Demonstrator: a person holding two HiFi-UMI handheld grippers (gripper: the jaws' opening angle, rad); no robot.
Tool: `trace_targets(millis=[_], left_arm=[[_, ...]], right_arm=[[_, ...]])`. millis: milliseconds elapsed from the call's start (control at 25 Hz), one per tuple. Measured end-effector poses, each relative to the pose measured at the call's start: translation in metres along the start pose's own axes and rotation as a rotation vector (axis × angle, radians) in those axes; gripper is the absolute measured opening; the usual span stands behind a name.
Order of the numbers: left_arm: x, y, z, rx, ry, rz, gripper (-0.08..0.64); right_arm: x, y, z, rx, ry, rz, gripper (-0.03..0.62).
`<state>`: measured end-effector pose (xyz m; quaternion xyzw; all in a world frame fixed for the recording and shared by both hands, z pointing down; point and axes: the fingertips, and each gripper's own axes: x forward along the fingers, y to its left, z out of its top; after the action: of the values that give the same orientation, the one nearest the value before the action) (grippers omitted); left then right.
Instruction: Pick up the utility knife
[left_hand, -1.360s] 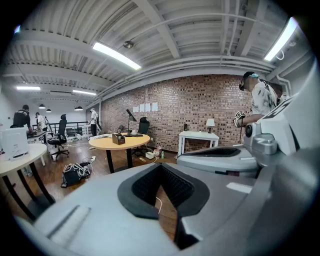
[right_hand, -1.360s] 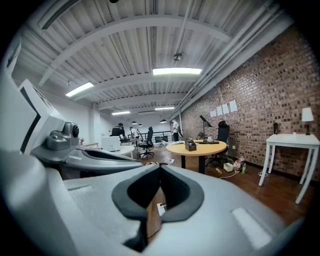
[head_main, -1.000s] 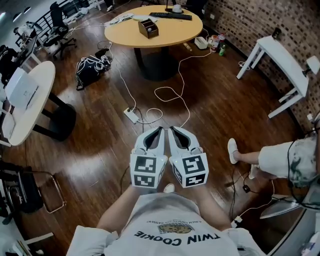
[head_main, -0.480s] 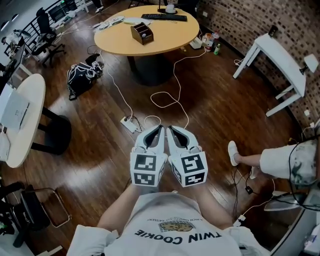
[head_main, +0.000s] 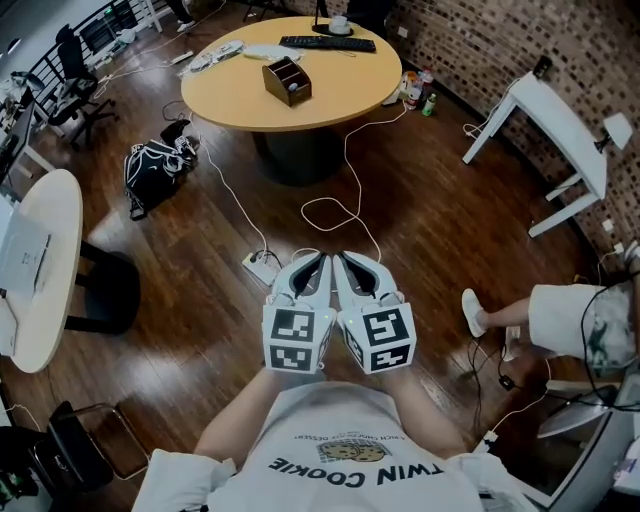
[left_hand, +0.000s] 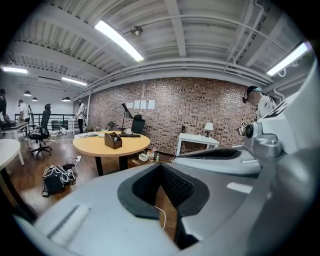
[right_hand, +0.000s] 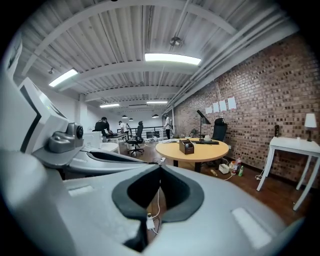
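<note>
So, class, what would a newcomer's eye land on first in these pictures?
The left gripper and right gripper, both shut, sit side by side at bottom centre. Beyond them, a round wooden table carries a brown box, with a brick wall on the right.

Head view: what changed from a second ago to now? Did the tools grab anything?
The person has walked toward the round table. The table, the black bag and the power strip have all slid down the picture, and the strip now lies just ahead of the tools. Nothing was grabbed or let go. The left tool and right tool stayed side by side, shut and empty.
</note>
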<state>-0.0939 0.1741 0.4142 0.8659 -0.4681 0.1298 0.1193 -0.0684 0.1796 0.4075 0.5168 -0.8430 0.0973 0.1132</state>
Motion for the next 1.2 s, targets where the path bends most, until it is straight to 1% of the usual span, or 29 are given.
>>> trace_targets(millis=[280,520,640,760,920,1200], left_arm=[[0.017,0.039,0.009,-0.001,-0.011,-0.036,0.008],[0.035,0.046,0.014,0.015,-0.004,-0.047,0.008],[0.049,0.05,0.014,0.013,0.002,-0.043,0.008],[0.068,0.059,0.018,-0.001,-0.002,-0.017,0.008],[0.101,0.064,0.024,-0.014,0.007,0.013,0.008],[0.175,0.061,0.052,-0.021,0.008,0.055,0.008]], right_arm=[[0.039,0.004,0.013,-0.005,-0.008,-0.04,0.0],[0.054,-0.011,0.015,0.007,-0.011,-0.058,0.0],[0.067,-0.021,0.015,0.013,-0.02,-0.052,0.0],[0.084,-0.033,0.015,0.014,-0.021,-0.031,0.0],[0.106,-0.06,0.022,0.004,-0.022,0.002,0.0],[0.143,-0.129,0.036,0.005,-0.017,0.05,0.0]])
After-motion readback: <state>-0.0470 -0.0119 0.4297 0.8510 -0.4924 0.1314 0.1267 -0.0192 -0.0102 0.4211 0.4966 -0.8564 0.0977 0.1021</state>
